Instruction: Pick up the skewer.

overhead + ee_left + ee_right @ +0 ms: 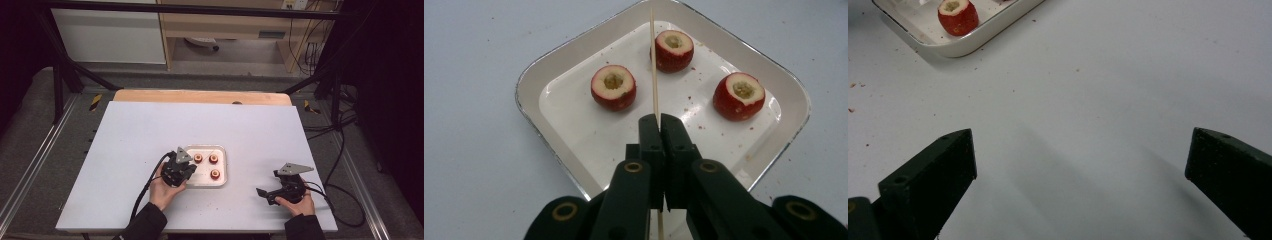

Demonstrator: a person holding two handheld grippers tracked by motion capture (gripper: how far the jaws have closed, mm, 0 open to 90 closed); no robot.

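Writing: no brand, label or lettering that I can read on any item.
My left gripper (pixel 659 120): jaws pressed together on a thin wooden skewer (pixel 654 65), which stands between them and runs out over the tray.
My right gripper (pixel 1080 165): jaws wide apart, nothing between them, over bare table near the right front corner.
Skewer: clamped in my left jaws; its tip points past the far fruit toward the tray's far rim.
Tray (pixel 549 65): white, square with rounded corners, sitting near the middle front of the table, just right of my left hand (pixel 165 190).
Fruits: three red hollowed fruits (pixel 613 87) lie in the tray, well apart from one another, cut openings facing up.
Table (pixel 150 125): pale and wide, with scattered red crumbs near the tray.
Open room: broad free surface beyond the tray, left of it, and between my two grippers.
Edges: my right hand (pixel 295 202) sits close to the front edge.
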